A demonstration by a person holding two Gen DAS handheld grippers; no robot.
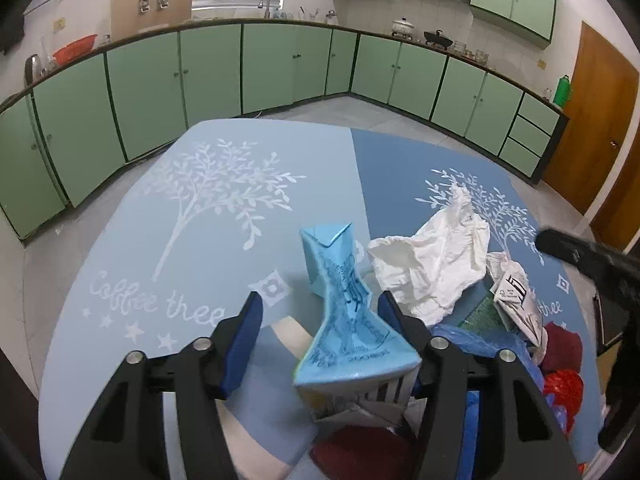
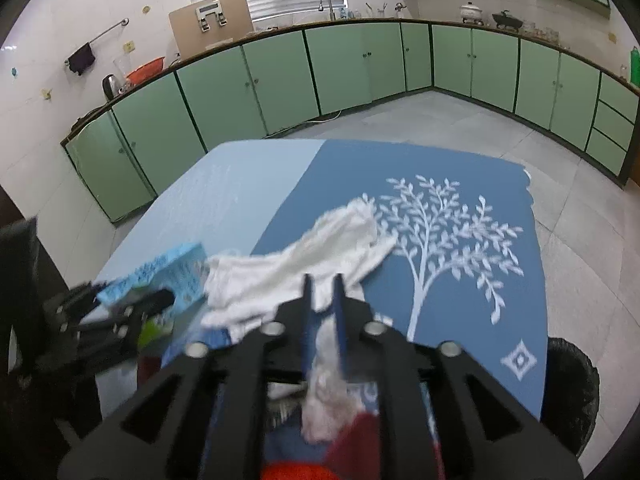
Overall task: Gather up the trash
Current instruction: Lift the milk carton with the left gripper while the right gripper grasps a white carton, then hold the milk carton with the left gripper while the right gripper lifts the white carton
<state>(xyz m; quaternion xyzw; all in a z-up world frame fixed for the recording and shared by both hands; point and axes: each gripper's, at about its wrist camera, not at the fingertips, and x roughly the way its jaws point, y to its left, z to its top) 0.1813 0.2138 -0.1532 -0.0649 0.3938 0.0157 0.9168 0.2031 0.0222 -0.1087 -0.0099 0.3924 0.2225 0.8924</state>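
A crushed light-blue carton (image 1: 344, 312) stands between the jaws of my left gripper (image 1: 320, 308). It leans on the right pad, and the left pad (image 1: 244, 344) stays clear of it, so the gripper is open. A crumpled white plastic bag (image 1: 432, 268) lies just right of the carton. My right gripper (image 2: 323, 280) has its jaws close together, with a wad of white tissue (image 2: 322, 372) pinched between the pads and hanging down. The white bag (image 2: 320, 248) spreads out ahead of it. The left gripper (image 2: 120, 312) and carton (image 2: 168, 272) show at the left.
A blue tablecloth (image 1: 180, 248) with white tree prints covers the table. More trash is heaped at the near right: a printed wrapper (image 1: 516, 296), a blue bag (image 1: 484, 344) and red pieces (image 1: 564, 364). A black bin (image 2: 572, 384) stands off the table's right edge. Green cabinets line the walls.
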